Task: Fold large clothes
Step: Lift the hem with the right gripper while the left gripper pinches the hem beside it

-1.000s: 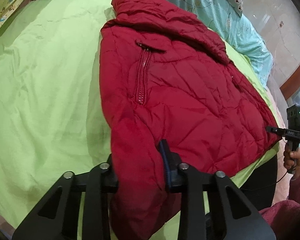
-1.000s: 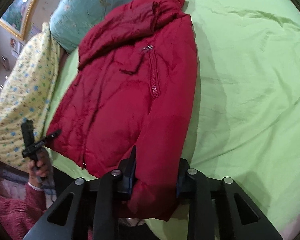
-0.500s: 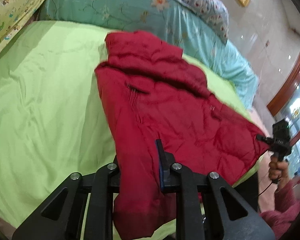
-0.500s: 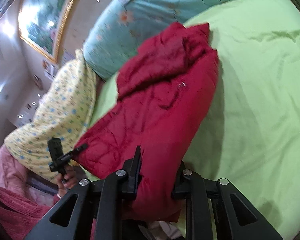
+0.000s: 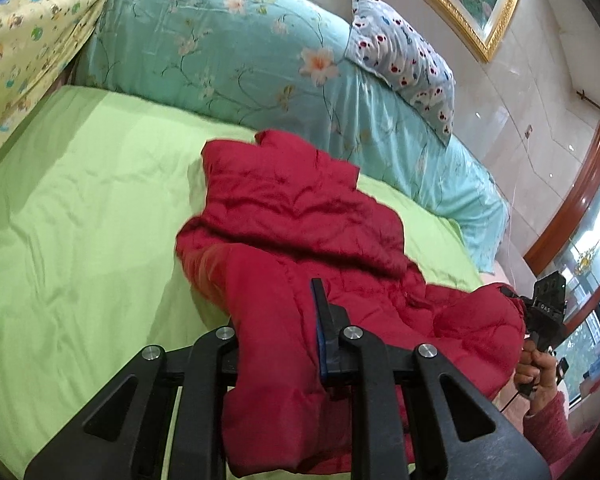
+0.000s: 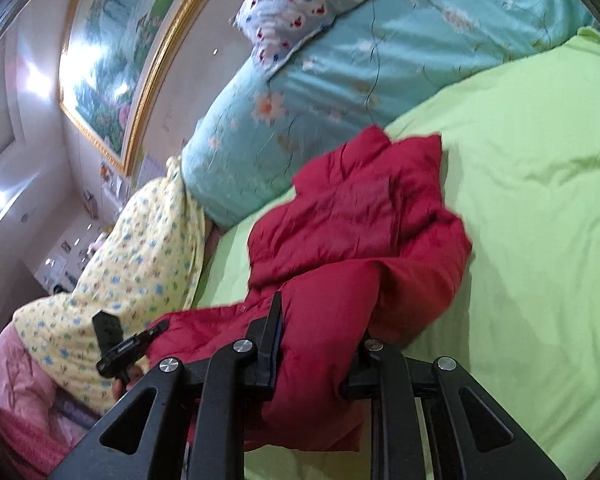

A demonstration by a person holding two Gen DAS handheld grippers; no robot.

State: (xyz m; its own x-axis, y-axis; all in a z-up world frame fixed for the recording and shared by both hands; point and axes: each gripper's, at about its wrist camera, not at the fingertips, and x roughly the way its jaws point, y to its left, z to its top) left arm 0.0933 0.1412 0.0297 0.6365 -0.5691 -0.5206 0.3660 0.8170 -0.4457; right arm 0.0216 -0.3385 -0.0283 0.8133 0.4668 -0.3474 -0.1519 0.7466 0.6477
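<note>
your left gripper [image 5: 278, 354] and right gripper [image 6: 318, 354] each pinch a near corner of the red puffer jacket [image 5: 308, 240]. its far end lies bunched on the green bedsheet [image 5: 80, 216], ahead of both.

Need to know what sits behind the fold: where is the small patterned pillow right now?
The pillow sits on the teal duvet at the head of the bed, upper right in the left wrist view, beyond the red jacket.

Each black tool [image 5: 278, 344] has silver screws; the person's sleeve [image 5: 548, 428] is dark red knit.
</note>
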